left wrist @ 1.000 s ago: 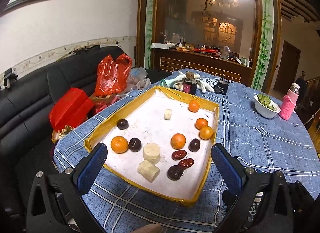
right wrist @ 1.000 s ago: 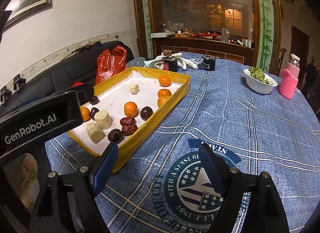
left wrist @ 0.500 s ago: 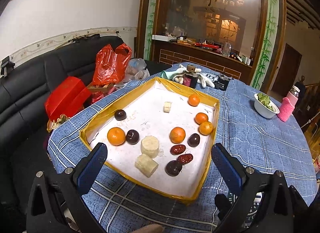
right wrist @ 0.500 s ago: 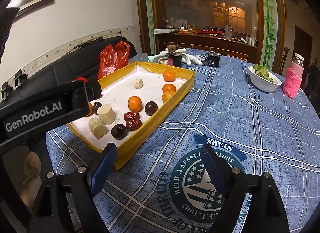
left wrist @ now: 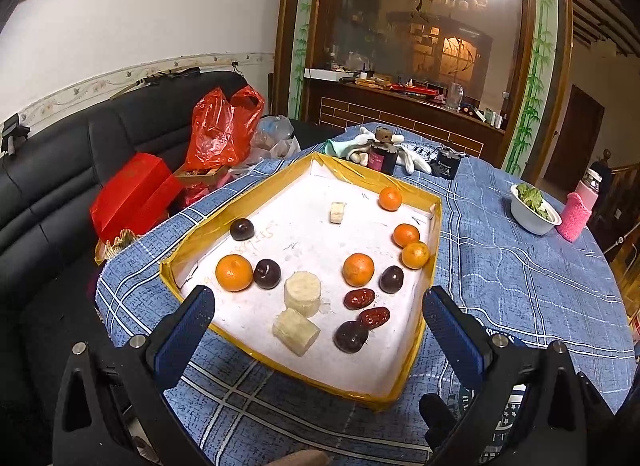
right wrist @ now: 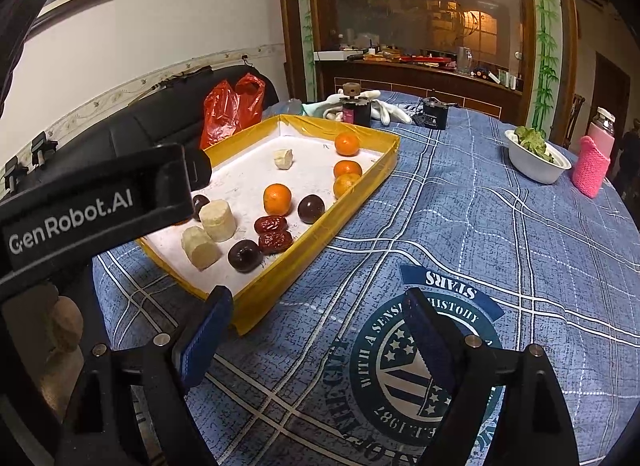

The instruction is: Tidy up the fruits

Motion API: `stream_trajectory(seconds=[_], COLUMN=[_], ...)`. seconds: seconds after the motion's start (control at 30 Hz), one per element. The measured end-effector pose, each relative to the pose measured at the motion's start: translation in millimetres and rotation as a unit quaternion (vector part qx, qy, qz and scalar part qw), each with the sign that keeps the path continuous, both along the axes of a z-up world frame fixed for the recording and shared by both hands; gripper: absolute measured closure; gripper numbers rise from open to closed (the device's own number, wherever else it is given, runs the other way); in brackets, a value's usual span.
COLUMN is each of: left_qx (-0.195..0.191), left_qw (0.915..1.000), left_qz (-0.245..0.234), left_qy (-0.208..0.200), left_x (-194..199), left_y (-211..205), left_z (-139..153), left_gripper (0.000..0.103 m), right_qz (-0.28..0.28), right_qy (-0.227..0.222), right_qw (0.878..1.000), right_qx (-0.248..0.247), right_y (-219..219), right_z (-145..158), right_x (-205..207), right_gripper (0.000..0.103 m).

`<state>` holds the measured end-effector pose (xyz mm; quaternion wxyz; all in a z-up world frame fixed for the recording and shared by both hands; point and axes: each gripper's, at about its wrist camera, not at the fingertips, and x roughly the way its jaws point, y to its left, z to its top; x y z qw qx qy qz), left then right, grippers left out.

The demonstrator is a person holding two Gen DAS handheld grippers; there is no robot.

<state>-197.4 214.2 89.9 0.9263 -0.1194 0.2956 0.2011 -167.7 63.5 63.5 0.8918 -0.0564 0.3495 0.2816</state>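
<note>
Two grippers, both spread wide, nothing held. Left gripper (left wrist: 318, 322): blue ribbed pads frame the near end of the tray (left wrist: 416, 350) at lower centre of its view; the fruit lies ahead of and between the jaws, apart from them. Right gripper (right wrist: 316, 338): set over the blue plaid tablecloth (right wrist: 500, 225) at lower centre, the tray's near corner just beyond its left pad, the fruit up and left of the jaws.

Tray: shallow, rectangular, yellow glossy taped walls, white matt floor with scuffs.

Contents, left wrist view:
- five oranges, round, dimpled skin: one at left (left wrist: 234, 272), one at centre (left wrist: 358, 270), three along the right wall (left wrist: 415, 255)
- four dark plums, smooth and shiny: nearest (left wrist: 351, 336), one touching the left orange (left wrist: 267, 274)
- two red dates (left wrist: 359, 299), wrinkled, oblong, side by side
- two pale cylinder chunks (left wrist: 302, 293), fibrous and rough, touching each other; a smaller pale piece (left wrist: 337, 212) toward the far end

Surroundings: white bowl of greens (right wrist: 536, 159), pink knitted sleeve (right wrist: 590, 165), both upper right; red plastic bag (left wrist: 222, 131) on a black sofa, upper left
</note>
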Motion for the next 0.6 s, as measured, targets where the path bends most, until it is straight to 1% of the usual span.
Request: stream_trajectory(seconds=[0.43,0.53,0.6], left_qx=[-0.010,-0.036,-0.051], left_qw=[0.9997,0.9974,0.9954], left_qz=[-0.017,-0.045,-0.055], left_qy=[0.015,0.044,0.060], left_x=[6,17,25], left_y=[-1,0,1], left_z=[-8,-11,-12], left_gripper=[0.000,0.000,0.000], right_qz=[0.000,-0.001,-0.013], right_qy=[0.009,0.018,0.031], right_qw=[1.000,1.000,0.999], right_qx=[0.002,0.008,0.016], right_y=[0,-3,-13], right_z=[-3,-5,-4], right_x=[3,4,10], right_gripper=[0.012,0.012,0.012])
